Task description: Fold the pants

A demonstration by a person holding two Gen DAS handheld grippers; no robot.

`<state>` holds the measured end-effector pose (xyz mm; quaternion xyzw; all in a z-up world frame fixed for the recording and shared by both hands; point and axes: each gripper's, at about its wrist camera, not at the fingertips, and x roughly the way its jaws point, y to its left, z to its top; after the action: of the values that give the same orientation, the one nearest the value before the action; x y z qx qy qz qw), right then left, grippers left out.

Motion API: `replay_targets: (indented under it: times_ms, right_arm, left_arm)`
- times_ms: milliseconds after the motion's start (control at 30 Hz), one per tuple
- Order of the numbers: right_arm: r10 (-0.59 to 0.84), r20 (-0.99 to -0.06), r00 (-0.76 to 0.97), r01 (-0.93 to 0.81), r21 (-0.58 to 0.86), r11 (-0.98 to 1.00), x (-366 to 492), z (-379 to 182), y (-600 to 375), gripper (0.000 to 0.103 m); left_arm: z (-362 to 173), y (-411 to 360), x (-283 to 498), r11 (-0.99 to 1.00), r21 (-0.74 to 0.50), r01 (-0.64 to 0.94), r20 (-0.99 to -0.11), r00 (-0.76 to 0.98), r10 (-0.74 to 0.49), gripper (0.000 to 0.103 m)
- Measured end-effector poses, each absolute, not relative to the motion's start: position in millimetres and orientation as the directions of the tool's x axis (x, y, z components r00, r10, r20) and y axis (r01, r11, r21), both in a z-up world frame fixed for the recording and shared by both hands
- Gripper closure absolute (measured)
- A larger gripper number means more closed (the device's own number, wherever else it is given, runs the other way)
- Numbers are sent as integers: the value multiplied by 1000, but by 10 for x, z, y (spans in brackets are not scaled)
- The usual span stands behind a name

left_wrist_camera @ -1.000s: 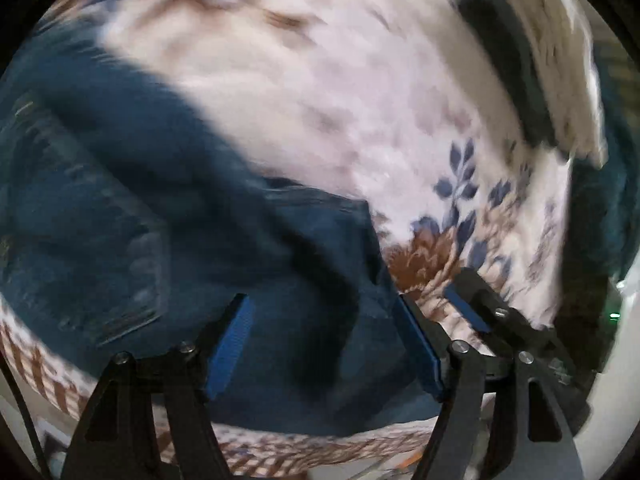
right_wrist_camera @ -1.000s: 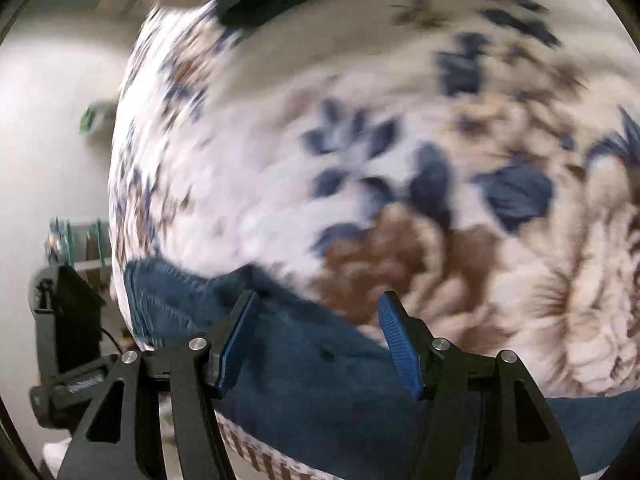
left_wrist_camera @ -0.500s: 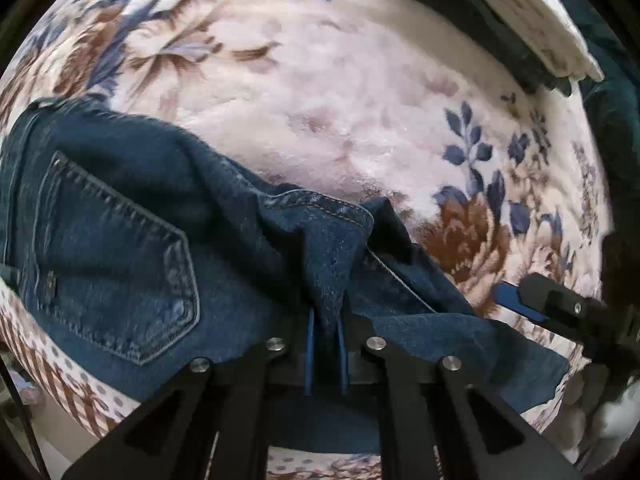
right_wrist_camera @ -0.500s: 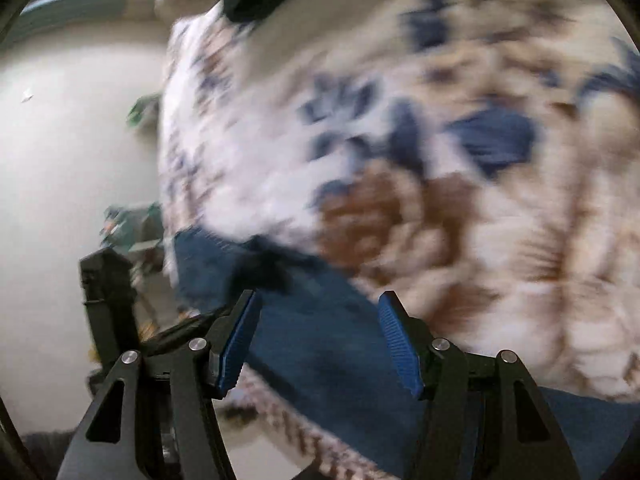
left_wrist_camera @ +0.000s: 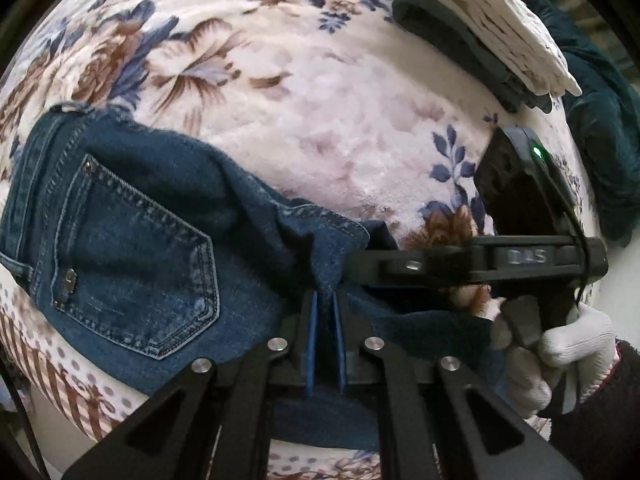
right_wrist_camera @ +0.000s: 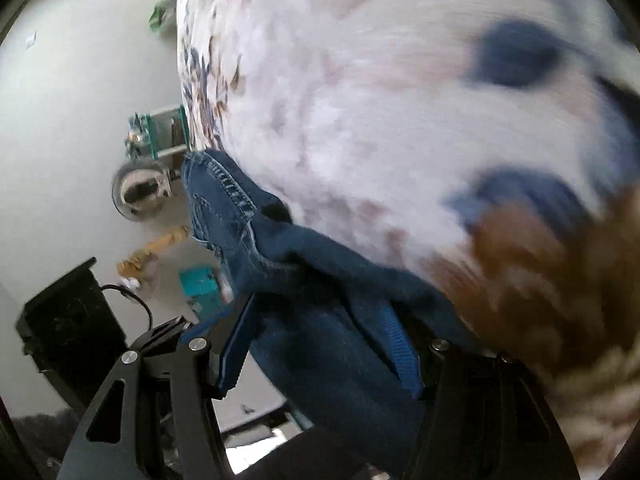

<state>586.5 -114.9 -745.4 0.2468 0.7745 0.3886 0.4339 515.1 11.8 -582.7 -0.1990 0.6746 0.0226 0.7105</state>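
Note:
Dark blue jeans (left_wrist_camera: 132, 248) lie on a floral blanket (left_wrist_camera: 320, 112), back pocket up, near its front edge. My left gripper (left_wrist_camera: 325, 312) points steeply down and is shut on a raised fold of denim by the crotch seam. In the left wrist view the right tool's black frame (left_wrist_camera: 520, 256) reaches in from the right, held by a white-gloved hand (left_wrist_camera: 560, 344). My right gripper (right_wrist_camera: 320, 340) is open, its blue pads (right_wrist_camera: 400, 348) standing on either side of a bunched part of the jeans (right_wrist_camera: 320, 272) at the blanket's edge. The right wrist view is blurred.
A folded white cloth (left_wrist_camera: 488, 20) lies on a dark folded garment (left_wrist_camera: 452, 36) at the blanket's far right, with a dark green cloth (left_wrist_camera: 600, 140) beside them. Past the blanket's edge the pale floor (right_wrist_camera: 60, 120) holds a black box (right_wrist_camera: 68, 320) and small clutter.
The left gripper shut on the denim fold and lifted it slightly. The right gripper swung in from the right and dropped low, close beside the left one, staying open.

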Motion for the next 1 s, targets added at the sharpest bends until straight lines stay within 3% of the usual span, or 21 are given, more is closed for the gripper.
replay_targets:
  times_ms: [100, 167, 200, 267, 333, 467, 533, 600, 667, 700, 733, 767, 800, 867, 900, 933, 967, 1000]
  right_arm:
    - [679, -530, -507, -48, 804, 592, 5826, -7393, -943, 37]
    - [683, -532, -501, -101, 820, 564, 5760, -7299, -807, 82]
    - [675, -559, -482, -135, 808, 573, 5723, -7234, -755, 86]
    - [639, -638, -430, -198, 757, 623, 5699, -7117, -677, 88]
    - [654, -651, -387, -151, 744, 651, 5768, -7069, -773, 91]
    - [760, -586, -281, 103, 769, 631, 6101, -7163, -1275, 97]
    - [754, -610, -245, 123, 751, 648, 6241, -7182, -1461, 102]
    - [813, -526, -248, 158, 806, 570, 6330, -7127, -1562, 102]
    - [786, -552, -280, 87, 800, 593, 6345, -6949, -1548, 98]
    - [753, -578, -315, 45, 783, 620, 6314, -6891, -1485, 81]
    - [729, -594, -342, 18, 771, 637, 6276, -6863, -1464, 46]
    - [708, -607, -361, -12, 762, 647, 6211, -6832, -1391, 32]
    - [706, -603, -372, -32, 768, 639, 6152, -6821, -1314, 24]
    - [666, -623, -411, -71, 750, 658, 6051, -6916, -1176, 25]
    - [638, -638, -431, -92, 735, 672, 5998, -6971, -1079, 32]
    - [624, -634, -457, -97, 733, 673, 5944, -7032, -968, 65]
    - [598, -639, -483, -109, 722, 684, 5882, -7085, -917, 85]
    - [562, -669, -487, -135, 693, 708, 5832, -7120, -914, 96]
  left_arm:
    - [-5788, 167, 5088, 917, -257, -304, -966, 93, -240, 97]
    - [-5743, 142, 5105, 904, -292, -313, -956, 122, -267, 96]
    - [-5679, 163, 5094, 905, -291, -309, -955, 144, -258, 96]
    - [-5597, 222, 5071, 917, -275, -288, -957, 178, -231, 94]
    - [-5666, 306, 5061, 939, -213, -270, -971, 168, -172, 91]
    - [-6032, 605, 5022, 924, -183, -337, -983, 82, -164, 91]
    - [-6153, 744, 4973, 905, -186, -383, -982, 58, -178, 91]
    - [-6208, 839, 4924, 887, -205, -413, -978, 60, -198, 91]
    - [-6202, 847, 4907, 889, -206, -408, -978, 65, -197, 91]
    - [-6205, 833, 4914, 894, -202, -399, -979, 65, -192, 91]
    - [-6198, 823, 4914, 899, -197, -392, -980, 65, -186, 91]
    - [-6187, 804, 4914, 903, -193, -383, -981, 66, -182, 91]
    - [-6187, 785, 4917, 907, -190, -375, -982, 67, -178, 91]
    - [-6226, 724, 4942, 912, -182, -368, -983, 65, -170, 91]
    - [-6236, 705, 4936, 912, -183, -367, -983, 67, -170, 91]
    - [-6246, 701, 4938, 912, -184, -367, -983, 68, -170, 91]
    - [-6254, 695, 4940, 912, -185, -366, -983, 68, -172, 91]
    - [-6261, 676, 4947, 912, -188, -364, -982, 68, -175, 91]
